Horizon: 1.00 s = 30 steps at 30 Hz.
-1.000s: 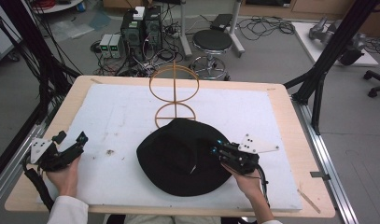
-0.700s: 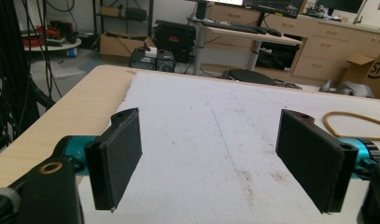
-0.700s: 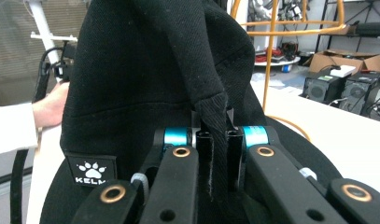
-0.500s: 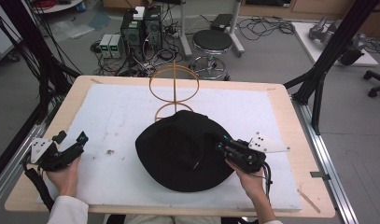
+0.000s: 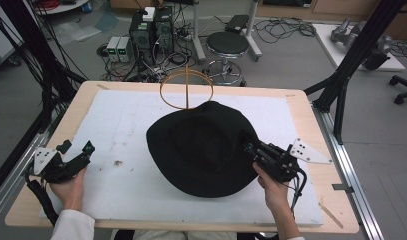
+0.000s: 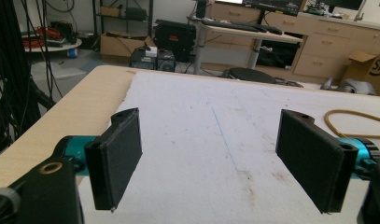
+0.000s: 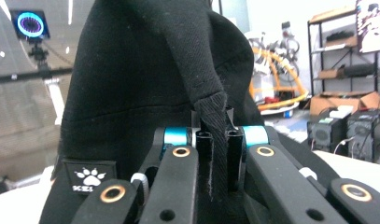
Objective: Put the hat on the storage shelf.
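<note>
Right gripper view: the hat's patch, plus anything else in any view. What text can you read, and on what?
"KEI", roughly, under a white paw print: small and soft, on the black patch sewn to the hat.
"SF", cut off by the frame edge: on the cardboard box in the left gripper view.
High view: nothing readable.

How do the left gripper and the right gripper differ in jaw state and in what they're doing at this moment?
The left gripper has its jaws spread wide with nothing between them; the right gripper is shut, pinching the brim of the black hat. The left gripper sits off to the side of the white mat, apart from the hat, while the right one meets the hat's edge. Each is held in a hand.
</note>
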{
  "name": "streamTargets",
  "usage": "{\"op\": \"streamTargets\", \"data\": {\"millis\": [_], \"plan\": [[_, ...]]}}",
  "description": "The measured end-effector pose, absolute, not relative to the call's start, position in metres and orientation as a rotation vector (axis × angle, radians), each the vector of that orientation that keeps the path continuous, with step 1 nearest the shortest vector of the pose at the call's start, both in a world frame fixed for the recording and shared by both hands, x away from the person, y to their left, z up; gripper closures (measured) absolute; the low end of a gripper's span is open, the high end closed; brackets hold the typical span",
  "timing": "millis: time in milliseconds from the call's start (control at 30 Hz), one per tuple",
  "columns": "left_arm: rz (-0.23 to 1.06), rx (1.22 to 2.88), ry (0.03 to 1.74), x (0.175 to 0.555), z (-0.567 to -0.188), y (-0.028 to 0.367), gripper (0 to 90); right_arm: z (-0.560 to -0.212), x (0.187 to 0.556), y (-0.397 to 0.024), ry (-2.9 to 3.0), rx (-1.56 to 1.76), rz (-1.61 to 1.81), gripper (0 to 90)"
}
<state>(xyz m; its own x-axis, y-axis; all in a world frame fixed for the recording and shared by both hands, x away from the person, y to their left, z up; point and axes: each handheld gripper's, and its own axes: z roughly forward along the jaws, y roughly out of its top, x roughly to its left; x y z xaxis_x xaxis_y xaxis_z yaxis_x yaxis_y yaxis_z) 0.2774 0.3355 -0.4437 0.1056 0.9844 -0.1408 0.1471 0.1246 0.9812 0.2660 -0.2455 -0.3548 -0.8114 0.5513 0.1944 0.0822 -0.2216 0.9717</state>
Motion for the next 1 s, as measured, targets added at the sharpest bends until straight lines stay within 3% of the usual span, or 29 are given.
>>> {"op": "streamTargets", "data": {"millis": [600, 1000], "plan": [[0.960, 1.285, 1.272, 0.282, -0.444, 0.330, 22.7, -0.326, 0.259, -0.267, 1.445, 0.770, 2.203, 87.8], [0.957, 1.286, 1.261, 0.285, -0.443, 0.326, 22.8, -0.302, 0.273, -0.263, 1.324, 0.827, 2.177, 87.7]]}}
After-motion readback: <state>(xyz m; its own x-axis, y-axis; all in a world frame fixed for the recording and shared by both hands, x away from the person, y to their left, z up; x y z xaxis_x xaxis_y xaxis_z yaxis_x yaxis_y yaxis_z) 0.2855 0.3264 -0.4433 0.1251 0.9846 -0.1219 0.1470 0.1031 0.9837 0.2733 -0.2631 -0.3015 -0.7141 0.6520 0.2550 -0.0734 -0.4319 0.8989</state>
